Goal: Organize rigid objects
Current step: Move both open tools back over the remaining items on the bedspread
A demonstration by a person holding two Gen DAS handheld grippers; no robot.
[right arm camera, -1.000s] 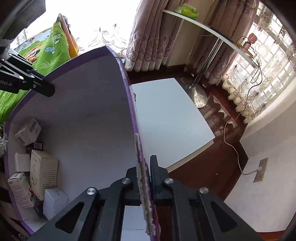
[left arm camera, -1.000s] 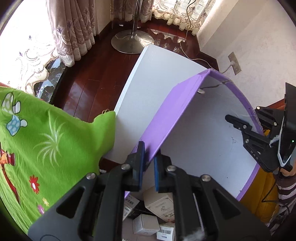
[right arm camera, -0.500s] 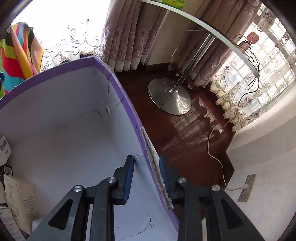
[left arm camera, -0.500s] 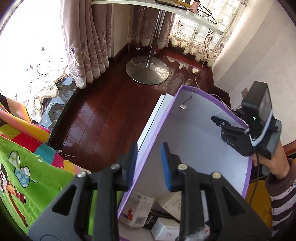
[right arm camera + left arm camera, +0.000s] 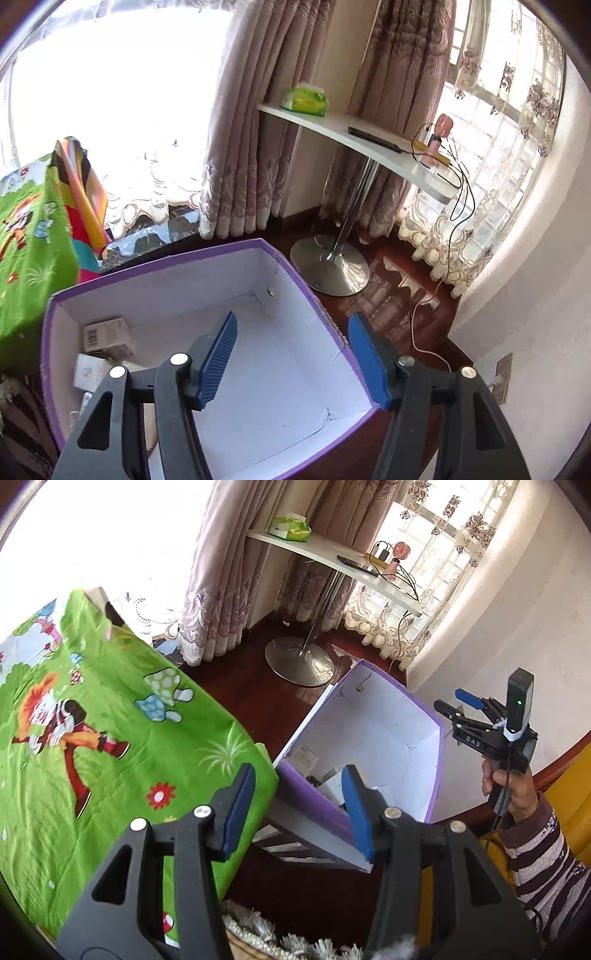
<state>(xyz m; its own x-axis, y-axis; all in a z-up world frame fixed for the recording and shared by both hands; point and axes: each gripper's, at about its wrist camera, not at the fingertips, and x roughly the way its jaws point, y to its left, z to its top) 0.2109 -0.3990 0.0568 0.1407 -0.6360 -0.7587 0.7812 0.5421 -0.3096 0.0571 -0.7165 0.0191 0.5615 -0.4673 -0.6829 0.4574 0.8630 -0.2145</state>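
Purple cardboard box with white inside [image 5: 280, 354], open-topped, sits on the dark wooden floor [image 5: 388, 295] beside the bed with the green cartoon-print sheet [image 5: 110, 738]. Several small white cardboard cartons [image 5: 107, 336] lie bunched at one end of the box, near the bed; the rest of its white bottom is bare. A flat white board [image 5: 306, 720] shows just past the box's far side; what it is, cannot tell. Left gripper [image 5: 299, 808] is spread wide, nothing between its blue pads [image 5: 240, 808], poised above the near purple wall. Right gripper [image 5: 291, 362] is likewise wide open and empty, hanging over the box's right-hand rim. Judgement: box is light thin card, walls flex and show creases and small tears in the lining, so it would buckle under a one-sided pull; best taken by pinching opposite walls close to the corners, both sides together. Cartons look light, stiff, easy to crush if squeezed hard; take across flat faces. Further out: round white pedestal table [image 5: 369, 144] carrying a green tissue pack [image 5: 304, 99], pale curtains [image 5: 251, 147], bright window.
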